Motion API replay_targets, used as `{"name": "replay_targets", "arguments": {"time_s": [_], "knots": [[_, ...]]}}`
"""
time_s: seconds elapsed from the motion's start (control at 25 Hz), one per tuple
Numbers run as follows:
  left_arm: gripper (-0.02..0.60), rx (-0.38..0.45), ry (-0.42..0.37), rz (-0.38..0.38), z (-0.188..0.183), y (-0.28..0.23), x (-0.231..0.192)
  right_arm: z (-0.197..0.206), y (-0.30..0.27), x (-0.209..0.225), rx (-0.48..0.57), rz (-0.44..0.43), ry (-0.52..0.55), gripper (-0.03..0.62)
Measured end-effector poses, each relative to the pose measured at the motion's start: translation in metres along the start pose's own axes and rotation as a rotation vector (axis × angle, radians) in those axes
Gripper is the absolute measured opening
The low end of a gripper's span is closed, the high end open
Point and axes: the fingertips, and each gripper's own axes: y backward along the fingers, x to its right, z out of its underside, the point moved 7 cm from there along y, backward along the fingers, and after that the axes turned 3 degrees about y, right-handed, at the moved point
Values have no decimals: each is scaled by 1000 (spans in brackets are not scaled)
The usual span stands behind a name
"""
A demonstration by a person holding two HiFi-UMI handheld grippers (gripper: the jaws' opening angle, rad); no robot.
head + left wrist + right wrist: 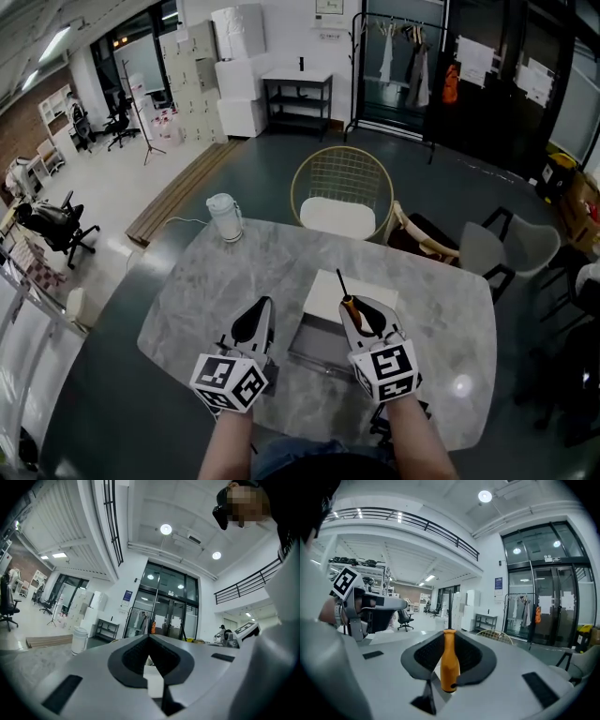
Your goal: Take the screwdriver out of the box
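The screwdriver (342, 284) has an orange handle and a thin dark shaft, and it points away from me above the box. My right gripper (354, 305) is shut on its handle; in the right gripper view the orange handle (449, 663) stands upright between the jaws of the right gripper (449, 644). The box (322, 298) lies open on the marble table (187, 300), a white lid behind a grey tray (314, 345). My left gripper (263, 305) hovers just left of the box, its jaws closed to a point with nothing held. The left gripper view shows those jaws of the left gripper (149, 641) meeting.
A white jug (225, 217) stands at the table's far left edge. A gold wire chair (340, 183) with a white cushion sits behind the table, and a grey chair (492, 248) is to the right. My other gripper (370, 606) shows at the left of the right gripper view.
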Motion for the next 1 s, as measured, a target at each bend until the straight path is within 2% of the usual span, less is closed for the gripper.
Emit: {"name": "replay_targets", "arguments": {"time_s": [0.24, 0.64, 0.8, 1.0], "knots": [[12, 3, -28, 34, 5, -7, 12, 1, 29, 25, 52, 104, -18, 84], [12, -5, -86, 137, -5, -29, 35, 0, 89, 76, 129, 353, -97, 84], [12, -17, -110, 171, -15, -37, 39, 3, 114, 90, 138, 443, -135, 84], [12, -6, -136, 180, -28, -41, 31, 5, 135, 95, 124, 505, -142, 84]]}}
